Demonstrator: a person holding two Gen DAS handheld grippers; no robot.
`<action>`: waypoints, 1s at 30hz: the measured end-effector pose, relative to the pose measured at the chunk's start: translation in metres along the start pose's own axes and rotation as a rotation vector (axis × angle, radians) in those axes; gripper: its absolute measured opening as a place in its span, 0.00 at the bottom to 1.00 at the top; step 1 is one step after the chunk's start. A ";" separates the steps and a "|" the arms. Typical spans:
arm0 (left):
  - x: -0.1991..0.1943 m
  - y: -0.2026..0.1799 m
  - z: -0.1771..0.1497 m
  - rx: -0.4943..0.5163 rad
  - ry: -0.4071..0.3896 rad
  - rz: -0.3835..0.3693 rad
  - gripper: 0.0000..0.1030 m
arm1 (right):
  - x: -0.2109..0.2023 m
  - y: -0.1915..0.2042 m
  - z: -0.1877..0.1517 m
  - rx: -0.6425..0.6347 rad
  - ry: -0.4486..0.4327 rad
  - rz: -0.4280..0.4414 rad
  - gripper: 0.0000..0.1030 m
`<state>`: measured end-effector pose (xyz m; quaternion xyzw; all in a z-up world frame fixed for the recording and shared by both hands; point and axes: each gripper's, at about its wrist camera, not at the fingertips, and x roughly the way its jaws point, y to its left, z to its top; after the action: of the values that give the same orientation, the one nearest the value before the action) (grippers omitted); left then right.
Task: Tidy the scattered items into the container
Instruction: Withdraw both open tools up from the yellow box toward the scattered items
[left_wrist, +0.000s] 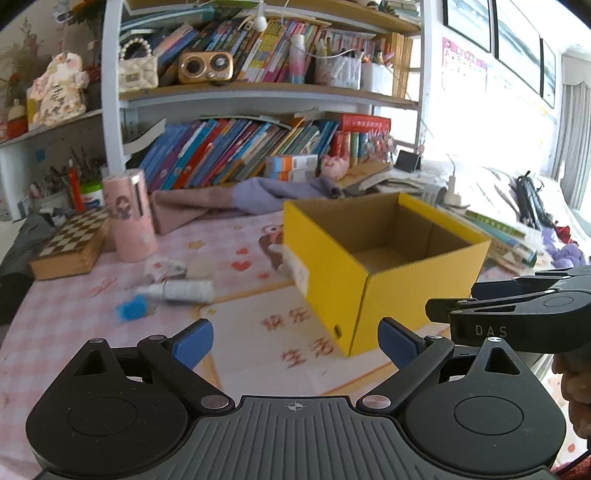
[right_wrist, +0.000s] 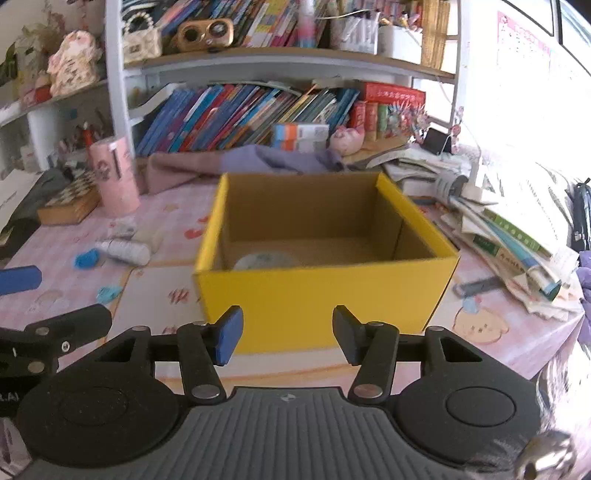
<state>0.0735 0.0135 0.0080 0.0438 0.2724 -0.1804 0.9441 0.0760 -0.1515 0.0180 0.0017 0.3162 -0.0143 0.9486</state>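
Both claws spread and empty in front of the yellow box.

The left claw stands wide with nothing between its blue pads; the right claw is narrower, also bare. The box sits mid-desk on the pink cloth, holding a pale round thing. Left of it, toward the desk's left edge, lie a white bottle and a blue scrap, near a pink tube and chessboard.

Both views are lit by strong daylight from a window at the right edge, where detail is blown out to white. Straight lines are bowed by fisheye distortion, and the corners are darkened. The open yellow cardboard box and the small white bottle are smeared by motion blur.
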 end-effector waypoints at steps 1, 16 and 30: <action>-0.003 0.003 -0.003 0.002 0.005 0.008 0.95 | -0.001 0.004 -0.003 -0.001 0.006 0.004 0.51; -0.034 0.055 -0.027 -0.095 0.038 0.132 0.95 | -0.006 0.066 -0.015 -0.069 0.060 0.098 0.53; -0.031 0.089 -0.034 -0.184 0.060 0.222 0.95 | 0.014 0.112 -0.003 -0.179 0.060 0.206 0.54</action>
<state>0.0644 0.1124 -0.0052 -0.0078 0.3095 -0.0475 0.9497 0.0889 -0.0403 0.0067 -0.0502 0.3427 0.1116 0.9315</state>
